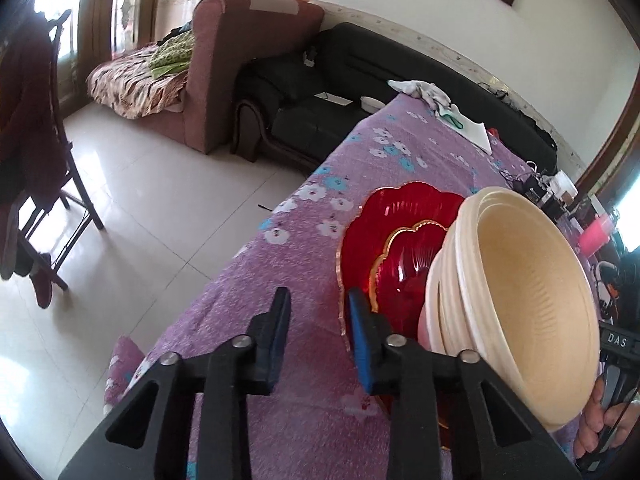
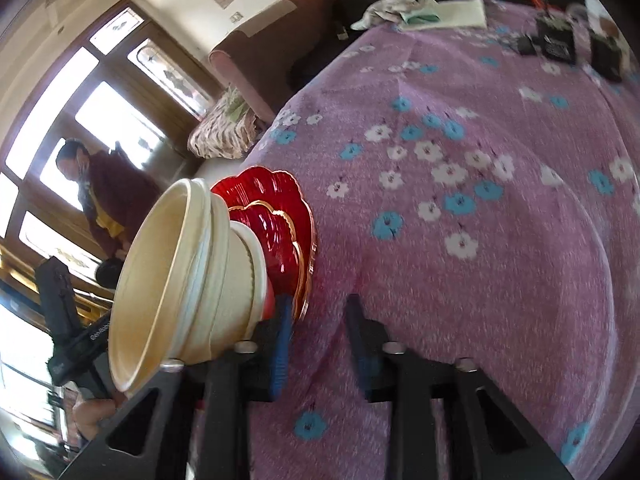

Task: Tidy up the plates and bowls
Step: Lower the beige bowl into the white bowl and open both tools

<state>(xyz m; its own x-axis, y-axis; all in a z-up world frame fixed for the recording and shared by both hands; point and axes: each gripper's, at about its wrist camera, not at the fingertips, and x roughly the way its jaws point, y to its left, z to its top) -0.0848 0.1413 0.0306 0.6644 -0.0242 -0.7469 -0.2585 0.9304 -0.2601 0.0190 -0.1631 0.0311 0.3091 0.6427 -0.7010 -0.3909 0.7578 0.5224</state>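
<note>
Counter (image 1: 280, 360) is wearing a purple speckled cloth with white and blue flower print, creased in places.

Plates: 2 red plates (image 1: 400, 232), translucent glass-like, ribbed, scalloped rims. The smaller one, with a gold edge, is lying inside the larger. They are sitting close to the counter's long edge, the one bordering the tiled floor (image 1: 140, 200).

Bowls: a nested stack of cream bowls (image 1: 520, 288), matte, round, fine ribbing inside, stepped rims. The stack is standing on the red plates; a pinkish base is showing at the bottom. Exact bowl count: cannot tell.

Left claw (image 1: 320, 328): black fingers, blue pads, narrow gap, gripping nothing, only cloth showing between the pads. The big plate's rim is lying just beside 1 pad; contact cannot be told.

Right claw (image 2: 320, 332): same build, narrow gap, gripping nothing, cloth showing between the pads. It is sitting on the other side of the same stack, with the plate rim just beside its pad.

Writing: "DAS" is showing in white on the black body of the right tool, in the left wrist view. The lettering on the left tool in the right wrist view is too blurred to read.
</note>
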